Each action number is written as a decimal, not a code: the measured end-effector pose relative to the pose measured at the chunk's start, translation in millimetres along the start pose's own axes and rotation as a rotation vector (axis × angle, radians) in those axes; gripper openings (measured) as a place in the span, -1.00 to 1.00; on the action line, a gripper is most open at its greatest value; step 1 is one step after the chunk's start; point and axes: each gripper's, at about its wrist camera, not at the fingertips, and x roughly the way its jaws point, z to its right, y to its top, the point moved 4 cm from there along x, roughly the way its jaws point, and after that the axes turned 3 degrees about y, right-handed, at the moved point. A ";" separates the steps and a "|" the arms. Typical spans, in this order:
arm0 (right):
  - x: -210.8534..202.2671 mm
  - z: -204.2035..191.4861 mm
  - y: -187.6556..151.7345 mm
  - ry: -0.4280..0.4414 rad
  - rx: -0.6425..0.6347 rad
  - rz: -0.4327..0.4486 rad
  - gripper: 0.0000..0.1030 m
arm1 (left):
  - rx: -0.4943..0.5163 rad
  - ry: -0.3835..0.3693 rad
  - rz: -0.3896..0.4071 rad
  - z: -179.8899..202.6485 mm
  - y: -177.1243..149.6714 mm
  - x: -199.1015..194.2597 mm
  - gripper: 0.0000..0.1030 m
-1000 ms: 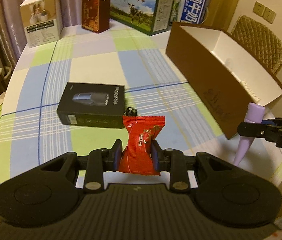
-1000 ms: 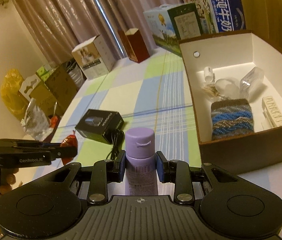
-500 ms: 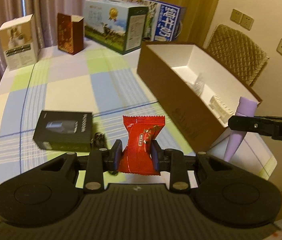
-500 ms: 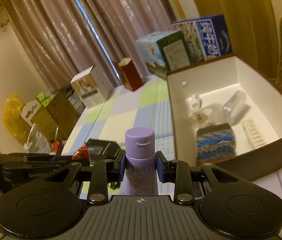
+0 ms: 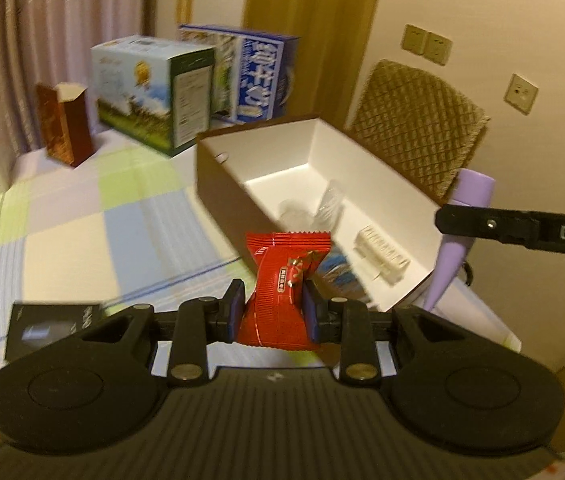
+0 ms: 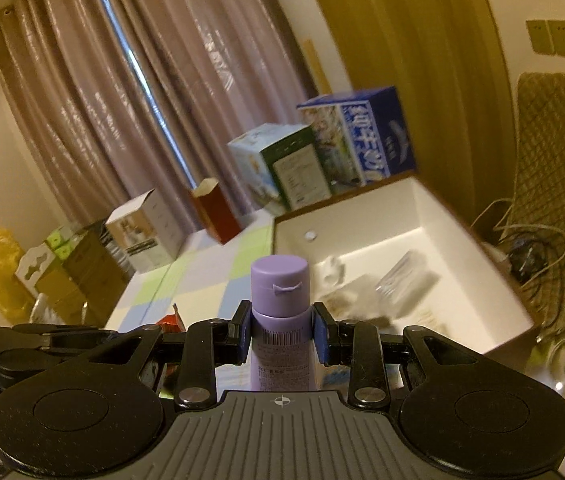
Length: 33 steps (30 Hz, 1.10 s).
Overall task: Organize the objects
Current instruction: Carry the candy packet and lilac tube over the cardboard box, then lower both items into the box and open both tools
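My left gripper (image 5: pixel 270 310) is shut on a red snack packet (image 5: pixel 282 292), held upright just in front of the near corner of the open brown box (image 5: pixel 218 168). My right gripper (image 6: pixel 281 336) is shut on a purple tube (image 6: pixel 280 320), cap up, near the box's (image 6: pixel 398 208) front edge. In the left wrist view the same purple tube (image 5: pixel 458 236) hangs cap up beside the box's right corner, clamped by the other gripper. Inside the white-lined box lie a clear plastic case (image 6: pixel 406 280), a white ribbed piece (image 5: pixel 382 254) and a blue patterned pouch (image 5: pixel 338 276).
A black box (image 5: pixel 50 324) lies on the checked tablecloth (image 5: pixel 82 220) at the left. Milk cartons (image 5: pixel 154 92), a dark red carton (image 5: pixel 62 124) and a white carton (image 6: pixel 146 232) stand along the far edge. A wicker chair (image 5: pixel 418 144) stands behind the brown box.
Both grippers rose and swung right toward the brown box, each keeping its grip. The box's inside now shows in both views, and the black box slid to the lower left.
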 end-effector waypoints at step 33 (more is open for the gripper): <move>76.1 95.0 4.3 -0.069 0.049 -0.177 -0.45 | 0.111 -0.004 -0.162 65.5 40.8 145.2 -0.49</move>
